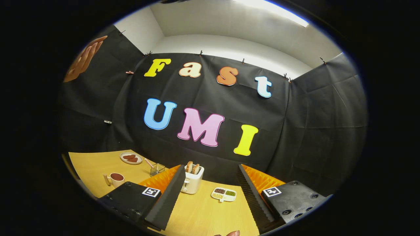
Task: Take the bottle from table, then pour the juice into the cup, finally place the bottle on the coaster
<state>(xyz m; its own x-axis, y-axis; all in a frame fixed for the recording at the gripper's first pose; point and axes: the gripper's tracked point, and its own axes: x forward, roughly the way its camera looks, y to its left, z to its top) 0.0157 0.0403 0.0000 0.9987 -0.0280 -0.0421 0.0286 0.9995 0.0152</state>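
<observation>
My gripper (210,168) is open, its two fingers spread wide above a yellow wooden table (203,213), with nothing between them. A white cup (116,179) with a handle and a dark fill stands on the table out to the left of the left finger. A small rounded brownish thing (230,233) peeks in at the near edge between the fingers; I cannot tell what it is.
A white toaster (192,180) with two bread slices stands just ahead by the left finger. A divided dish (223,194) of grains lies between the fingers. Further left are a wire basket (157,169) and a plate (131,158) of brown pieces. Black cloth walls close the table's far side.
</observation>
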